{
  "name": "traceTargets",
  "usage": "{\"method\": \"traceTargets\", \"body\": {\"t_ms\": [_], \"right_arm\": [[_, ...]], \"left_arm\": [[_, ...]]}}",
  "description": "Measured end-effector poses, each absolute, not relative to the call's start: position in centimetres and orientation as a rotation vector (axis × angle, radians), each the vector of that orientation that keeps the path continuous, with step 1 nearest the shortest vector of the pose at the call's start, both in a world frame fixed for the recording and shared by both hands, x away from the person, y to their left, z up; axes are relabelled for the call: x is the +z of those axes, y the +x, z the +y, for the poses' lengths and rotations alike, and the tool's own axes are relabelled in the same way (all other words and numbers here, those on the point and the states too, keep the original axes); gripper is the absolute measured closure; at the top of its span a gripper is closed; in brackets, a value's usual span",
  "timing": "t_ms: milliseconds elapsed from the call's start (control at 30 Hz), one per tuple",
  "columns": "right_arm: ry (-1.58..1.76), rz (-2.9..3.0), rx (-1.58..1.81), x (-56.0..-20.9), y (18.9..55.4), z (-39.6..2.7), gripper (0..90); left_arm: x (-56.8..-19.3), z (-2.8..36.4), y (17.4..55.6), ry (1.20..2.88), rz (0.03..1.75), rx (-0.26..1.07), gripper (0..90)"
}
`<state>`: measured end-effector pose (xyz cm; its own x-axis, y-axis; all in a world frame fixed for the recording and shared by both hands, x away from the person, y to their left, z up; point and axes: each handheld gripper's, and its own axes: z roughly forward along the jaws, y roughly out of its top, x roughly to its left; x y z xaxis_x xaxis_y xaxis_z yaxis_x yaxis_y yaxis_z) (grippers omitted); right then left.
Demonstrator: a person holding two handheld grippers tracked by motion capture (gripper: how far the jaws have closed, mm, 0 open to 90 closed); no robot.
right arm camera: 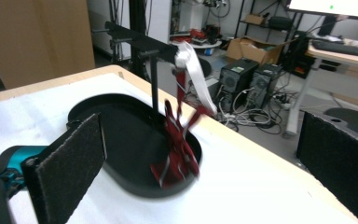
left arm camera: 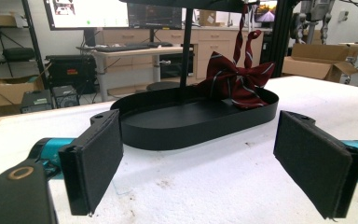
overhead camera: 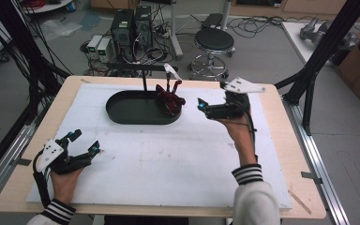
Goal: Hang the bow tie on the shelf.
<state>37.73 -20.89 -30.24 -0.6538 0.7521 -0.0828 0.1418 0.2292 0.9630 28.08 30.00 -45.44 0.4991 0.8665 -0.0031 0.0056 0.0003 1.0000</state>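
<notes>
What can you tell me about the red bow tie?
The bow tie is dark red cloth with thin pale stripes, knotted in the middle with two spread wings. It hangs by its strap from the bar of the black stand, and its lower part rests at one end of the black oval tray. No gripper touches it.

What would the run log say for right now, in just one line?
bow tie: hanging from stand bar, bottom in black tray | right tongs: open, empty, beside tray | left tongs: open, empty, near table edge
</notes>
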Motion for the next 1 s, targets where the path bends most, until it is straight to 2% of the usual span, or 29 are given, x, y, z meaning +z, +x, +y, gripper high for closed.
{"method": "traceTargets", "body": {"t_ms": [167, 200, 300, 433, 467, 500, 567, 633, 1000], "right_arm": [[0.866, 1.918, 1.44, -31.5, 35.0, -24.3, 0.4], [0.882, 1.9, 1.443, -32.6, 33.4, -25.8, 0.4], [0.877, 1.9, 1.439, -33.8, 32.1, -26.7, 0.4], [0.859, 1.878, 1.406, -37.7, 29.4, -28.1, 0.4], [0.859, 1.878, 1.406, -37.7, 29.4, -28.1, 0.4], [0.877, 1.839, 1.424, -39.5, 28.7, -28.1, 0.4], [0.892, 1.817, 1.427, -40.1, 28.5, -28.1, 0.4], [0.936, 1.714, 1.459, -42.4, 28.2, -27.8, 0.4], [0.988, 1.682, 1.478, -45.1, 27.9, -27.3, 0.4]], "left_arm": [[-45.4, 30.0, 28.1, 1.418, 0.817, 0.815, 16.0], [-45.4, 30.0, 28.1, 1.416, 0.82, 0.815, 16.0], [-45.4, 30.0, 28.2, 1.413, 0.827, 0.806, 16.0], [-45.4, 29.9, 28.1, 1.427, 0.822, 0.812, 15.9], [-45.4, 29.9, 28.1, 1.429, 0.82, 0.816, 15.9], [-45.4, 29.9, 28.1, 1.429, 0.821, 0.819, 15.9], [-45.4, 29.9, 28.1, 1.426, 0.824, 0.82, 15.9], [-45.4, 29.9, 28.1, 1.422, 0.826, 0.819, 15.9], [-45.4, 29.9, 28.1, 1.419, 0.825, 0.82, 15.8]]}}
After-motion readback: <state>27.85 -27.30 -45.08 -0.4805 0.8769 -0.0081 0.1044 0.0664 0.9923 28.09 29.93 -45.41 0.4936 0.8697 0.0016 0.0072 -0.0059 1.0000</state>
